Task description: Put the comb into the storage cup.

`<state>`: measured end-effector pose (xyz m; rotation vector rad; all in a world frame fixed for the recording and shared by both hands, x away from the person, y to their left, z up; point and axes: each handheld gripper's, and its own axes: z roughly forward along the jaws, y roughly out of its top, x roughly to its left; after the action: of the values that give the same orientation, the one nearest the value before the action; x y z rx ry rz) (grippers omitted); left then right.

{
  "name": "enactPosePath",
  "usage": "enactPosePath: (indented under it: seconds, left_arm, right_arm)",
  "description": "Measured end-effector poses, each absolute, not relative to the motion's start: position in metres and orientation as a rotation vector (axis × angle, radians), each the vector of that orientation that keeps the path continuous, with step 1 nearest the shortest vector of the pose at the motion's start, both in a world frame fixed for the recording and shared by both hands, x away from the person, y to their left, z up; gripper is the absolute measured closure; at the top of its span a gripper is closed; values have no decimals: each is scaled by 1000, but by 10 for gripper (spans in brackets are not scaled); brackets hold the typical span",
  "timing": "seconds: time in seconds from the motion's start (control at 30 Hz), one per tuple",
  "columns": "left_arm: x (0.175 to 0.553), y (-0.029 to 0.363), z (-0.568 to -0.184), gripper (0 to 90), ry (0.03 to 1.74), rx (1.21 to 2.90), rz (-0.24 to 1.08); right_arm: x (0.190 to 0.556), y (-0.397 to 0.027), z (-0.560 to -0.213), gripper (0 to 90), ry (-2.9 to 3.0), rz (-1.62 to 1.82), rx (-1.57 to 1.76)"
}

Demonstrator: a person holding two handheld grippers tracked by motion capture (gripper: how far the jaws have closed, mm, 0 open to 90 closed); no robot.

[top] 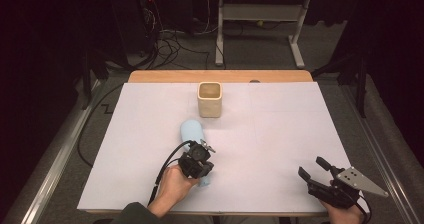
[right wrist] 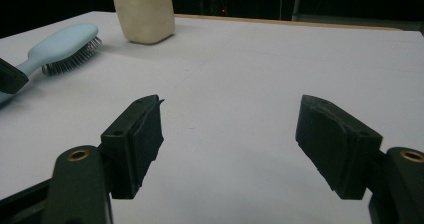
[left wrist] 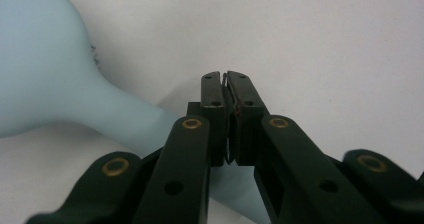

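Observation:
A light blue hairbrush (top: 192, 131) lies bristles down on the white sheet, its head toward the beige cup (top: 209, 99) and its handle toward the person. My left gripper (top: 201, 160) hovers over the handle. In the left gripper view its pads (left wrist: 227, 81) press together with nothing seen between them, while the brush (left wrist: 45, 69) passes underneath. My right gripper (top: 313, 168) rests at the front right, jaws wide apart and empty (right wrist: 227, 144). The right gripper view has the brush (right wrist: 65, 46) and cup (right wrist: 142, 11) at the far left.
A white sheet (top: 280, 129) covers the wooden table (top: 150, 76). Beyond the far edge stand a desk frame (top: 297, 39) and tangled cables (top: 170, 44) on the floor. A metal rail (top: 55, 159) runs along the table's left side.

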<state>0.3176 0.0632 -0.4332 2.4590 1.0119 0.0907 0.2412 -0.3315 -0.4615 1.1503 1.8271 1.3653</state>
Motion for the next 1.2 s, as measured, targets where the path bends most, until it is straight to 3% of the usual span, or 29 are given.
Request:
enactPosePath:
  seconds: [1.2]
  left_arm:
    - [308,108,-430,864,1119,2436,156]
  right_arm:
    - [244,-330,-461,272,1840,1368,1145]
